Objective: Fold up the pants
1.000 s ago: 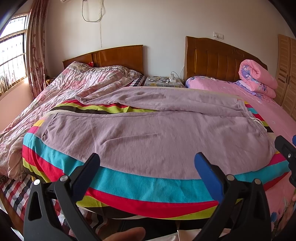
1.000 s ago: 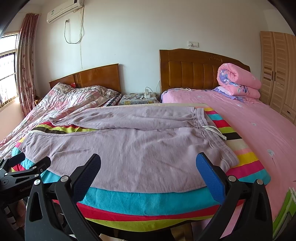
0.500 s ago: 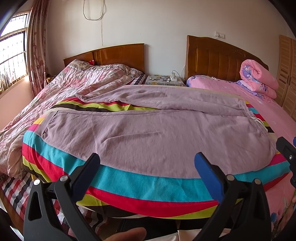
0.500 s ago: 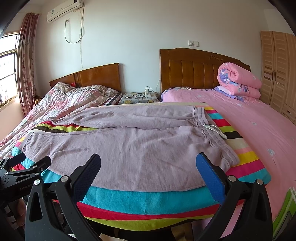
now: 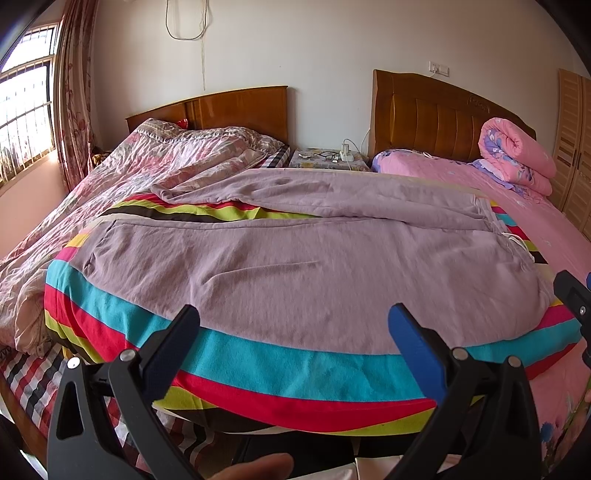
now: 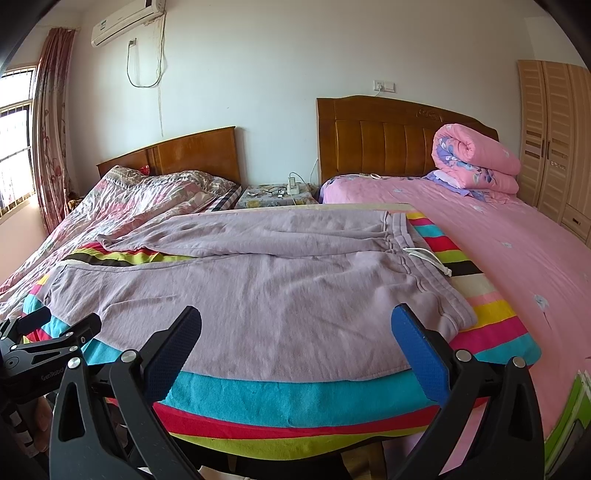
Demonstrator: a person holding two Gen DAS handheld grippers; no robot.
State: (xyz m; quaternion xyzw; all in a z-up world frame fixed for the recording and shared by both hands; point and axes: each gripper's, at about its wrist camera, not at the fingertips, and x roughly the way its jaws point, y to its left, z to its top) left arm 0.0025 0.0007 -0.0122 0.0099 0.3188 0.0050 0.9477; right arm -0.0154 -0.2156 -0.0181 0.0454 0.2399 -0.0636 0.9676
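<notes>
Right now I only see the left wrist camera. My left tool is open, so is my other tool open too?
Observer: Yes. The right tool is open, with its fingers spread in front of the pants and touching nothing.
Operator: Where does the waist end stop?
Observer: The waistband corner lies flat on the striped blanket, just beyond that tool's blue finger.
Operator: What's high up on the wall?
Observer: An air conditioner, mounted near the ceiling on the left.
</notes>
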